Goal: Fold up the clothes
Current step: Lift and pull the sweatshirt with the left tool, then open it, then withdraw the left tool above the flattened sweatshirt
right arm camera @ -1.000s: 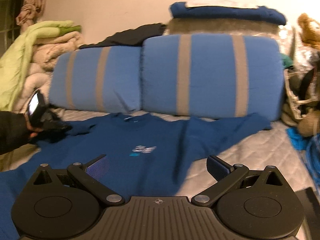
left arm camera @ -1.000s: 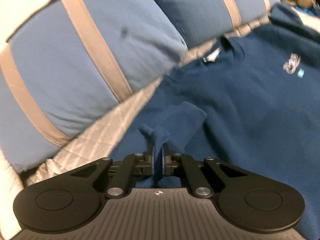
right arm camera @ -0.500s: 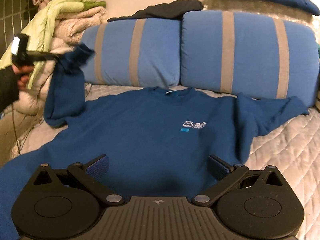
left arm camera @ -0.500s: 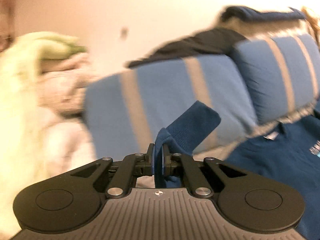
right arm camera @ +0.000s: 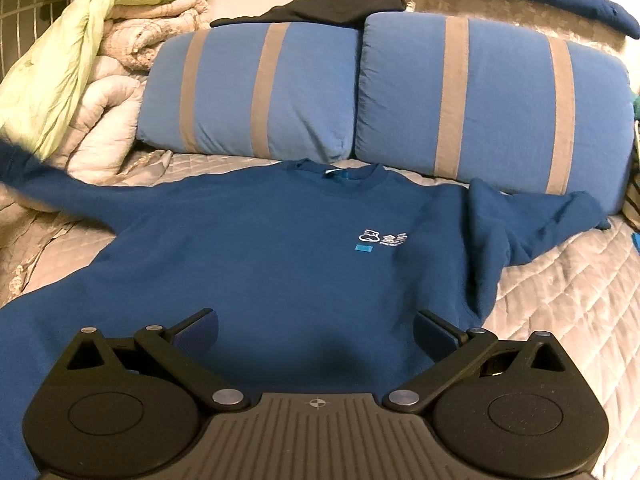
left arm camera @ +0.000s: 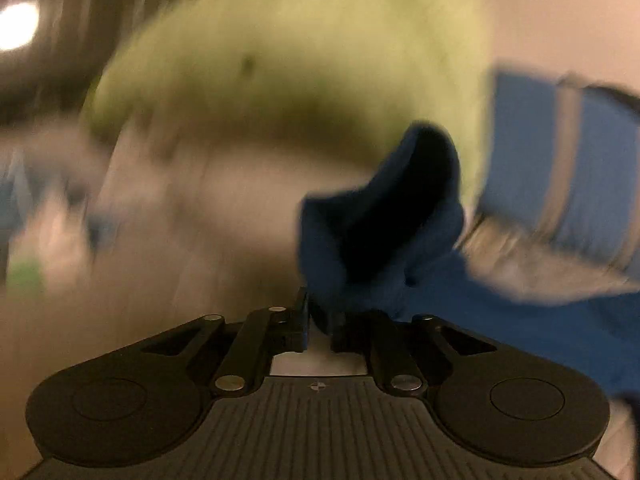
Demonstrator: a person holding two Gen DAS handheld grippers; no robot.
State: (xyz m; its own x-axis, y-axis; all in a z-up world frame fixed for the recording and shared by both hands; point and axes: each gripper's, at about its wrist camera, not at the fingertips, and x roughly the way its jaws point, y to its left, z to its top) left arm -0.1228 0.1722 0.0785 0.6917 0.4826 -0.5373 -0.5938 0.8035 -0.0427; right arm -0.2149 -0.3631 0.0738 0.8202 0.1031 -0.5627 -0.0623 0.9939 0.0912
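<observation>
A dark blue sweatshirt (right arm camera: 280,248) lies face up on the quilted bed, its collar toward the pillows and a small white logo on the chest. Its left sleeve (right arm camera: 60,196) is stretched out to the left; its right sleeve (right arm camera: 532,220) lies crumpled at the right. My left gripper (left arm camera: 318,320) is nearly shut on the left sleeve's cuff (left arm camera: 384,224), with a narrow gap between the jaws, in a blurred view. My right gripper (right arm camera: 316,336) is open and empty, low over the sweatshirt's lower part.
Two blue pillows with grey stripes (right arm camera: 360,92) stand behind the sweatshirt. A pile of pale green and beige bedding (right arm camera: 80,60) is at the back left. Dark clothes (right arm camera: 328,4) lie on top behind the pillows. Grey quilt (right arm camera: 560,300) shows at the right.
My left gripper has lifted the cuff and swung it out to the left, stretching the sleeve straight. My right gripper has come closer over the sweatshirt and stays open.
</observation>
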